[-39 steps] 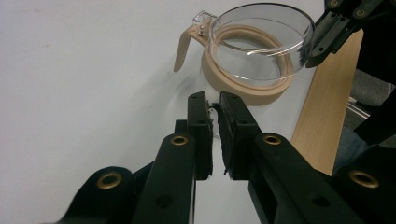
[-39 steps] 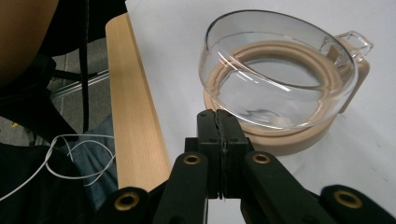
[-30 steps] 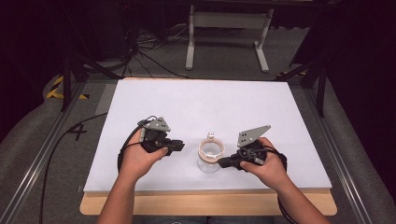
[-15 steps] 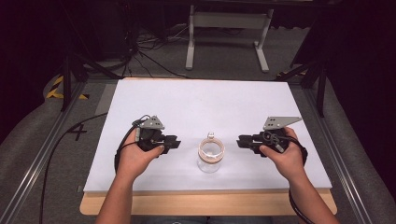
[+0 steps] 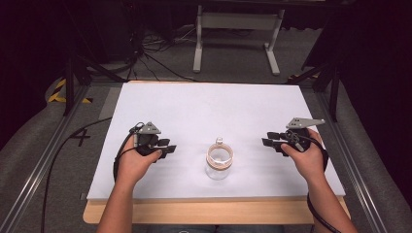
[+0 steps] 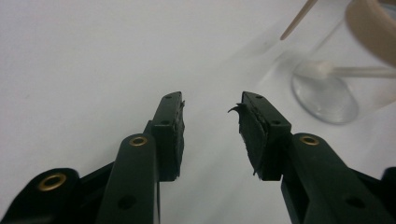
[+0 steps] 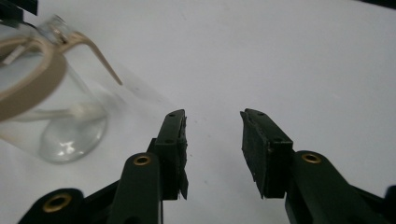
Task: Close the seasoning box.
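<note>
Your left gripper [image 5: 167, 147] and right gripper [image 5: 268, 139] have just spread their jaws, nothing between them, flanking the glass jar [image 5: 219, 163] standing free near the desk's [image 5: 204, 107] front edge: looks released.

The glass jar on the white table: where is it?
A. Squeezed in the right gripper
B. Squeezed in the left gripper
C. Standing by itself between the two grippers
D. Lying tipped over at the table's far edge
C: the glass jar stands upright on the white table, apart from the open left gripper and open right gripper.
</note>
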